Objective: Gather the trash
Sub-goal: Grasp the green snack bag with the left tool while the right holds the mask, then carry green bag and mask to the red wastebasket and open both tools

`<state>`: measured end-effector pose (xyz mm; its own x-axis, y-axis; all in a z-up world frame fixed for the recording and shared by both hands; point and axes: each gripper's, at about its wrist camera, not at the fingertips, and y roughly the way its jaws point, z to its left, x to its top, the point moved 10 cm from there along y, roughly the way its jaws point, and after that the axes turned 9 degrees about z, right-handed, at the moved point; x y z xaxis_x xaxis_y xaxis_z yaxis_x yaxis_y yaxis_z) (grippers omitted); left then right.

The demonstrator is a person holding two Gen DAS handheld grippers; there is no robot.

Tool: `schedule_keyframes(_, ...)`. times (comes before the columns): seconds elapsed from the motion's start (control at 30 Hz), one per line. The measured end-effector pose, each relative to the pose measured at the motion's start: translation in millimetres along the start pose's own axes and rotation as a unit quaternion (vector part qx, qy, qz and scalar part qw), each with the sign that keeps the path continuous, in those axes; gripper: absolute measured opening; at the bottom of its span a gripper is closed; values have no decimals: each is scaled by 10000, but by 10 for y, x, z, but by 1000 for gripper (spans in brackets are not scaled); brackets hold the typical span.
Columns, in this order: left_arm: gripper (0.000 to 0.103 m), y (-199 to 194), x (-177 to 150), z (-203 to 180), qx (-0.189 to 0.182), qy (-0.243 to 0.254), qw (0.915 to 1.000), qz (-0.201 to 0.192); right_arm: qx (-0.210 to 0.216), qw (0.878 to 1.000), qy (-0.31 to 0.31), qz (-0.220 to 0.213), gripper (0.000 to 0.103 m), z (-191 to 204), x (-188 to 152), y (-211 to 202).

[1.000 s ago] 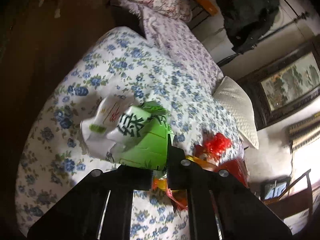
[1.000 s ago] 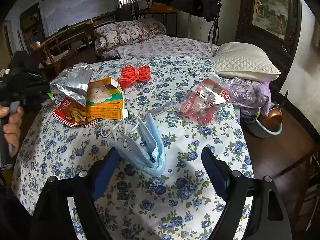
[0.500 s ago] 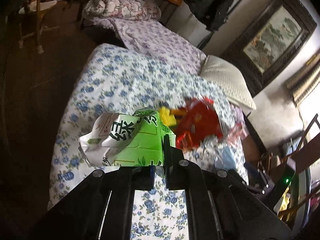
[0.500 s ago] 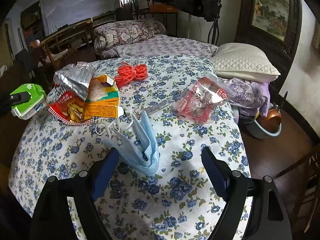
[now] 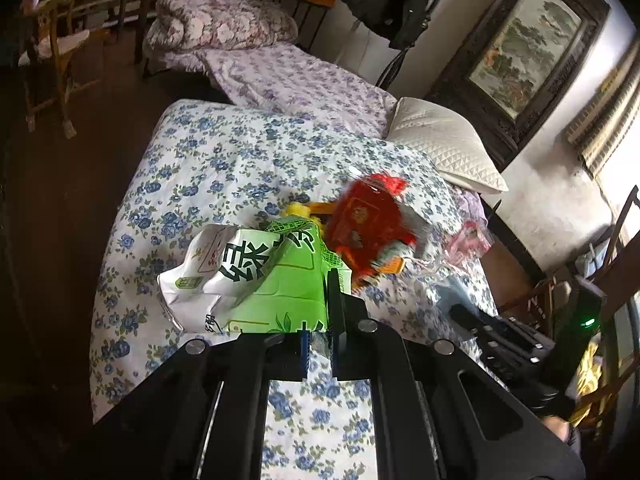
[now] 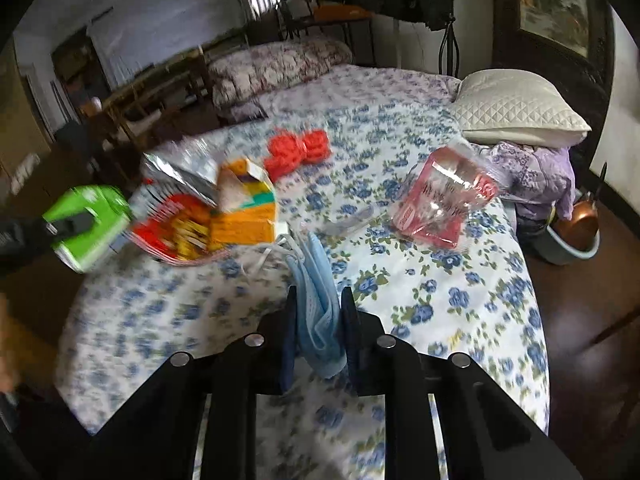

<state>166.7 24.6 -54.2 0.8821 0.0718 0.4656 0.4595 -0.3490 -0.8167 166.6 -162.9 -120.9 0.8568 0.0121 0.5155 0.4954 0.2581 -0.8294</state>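
My left gripper (image 5: pixel 318 320) is shut on a crumpled green and white carton (image 5: pixel 256 276), held above the left edge of the floral bed; it also shows in the right wrist view (image 6: pixel 90 228). My right gripper (image 6: pixel 318 328) is shut on blue face masks (image 6: pixel 318 300) near the bed's front. On the bedspread (image 6: pixel 440 292) lie a red and silver snack bag (image 6: pixel 176 204), an orange box (image 6: pixel 248 208), a red cord bundle (image 6: pixel 298 150) and a clear pink plastic bag (image 6: pixel 444 196).
A white pillow (image 6: pixel 516 108) and purple clothes (image 6: pixel 536 176) lie at the bed's right. A basin with a copper pot (image 6: pixel 576 232) stands on the floor to the right. Wooden chairs (image 5: pixel 52 52) stand at the far left. A rolled quilt (image 6: pixel 276 68) lies behind.
My right gripper has closed on the blue face masks, having been wide open before. My left gripper has swung with the green carton, bringing more of the bed and trash into view.
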Motion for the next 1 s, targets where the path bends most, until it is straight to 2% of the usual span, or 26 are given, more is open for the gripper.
schedule_keyframes(0.27,8,-346,-293,-324,112,446,9986,-251,209,9980,44,-600,20,74,-272,-701)
schedule_keyframes(0.47,8,-561,-373,-724,95,860,9954,-410,339,9940,420,-952,20,-250,-495,-1182)
schedule_keyframes(0.6,8,-604,-406,-1014,50,1130,9927,-422,164,9930,540,-1038,21,-526,-675,-1406)
schedule_keyframes(0.83,8,-410,-661,-1795,-144,1991,9798,-156,-143,9900,1035,-945,21,-1227,-1157,-1584)
schedule_keyframes(0.97,8,-138,-941,-2375,-414,2501,9671,203,-398,9872,1277,-873,21,-1621,-1449,-1649)
schedule_keyframes(1.0,8,-48,-1043,-2569,-494,2674,9618,328,-476,9860,1356,-846,21,-1737,-1537,-1665)
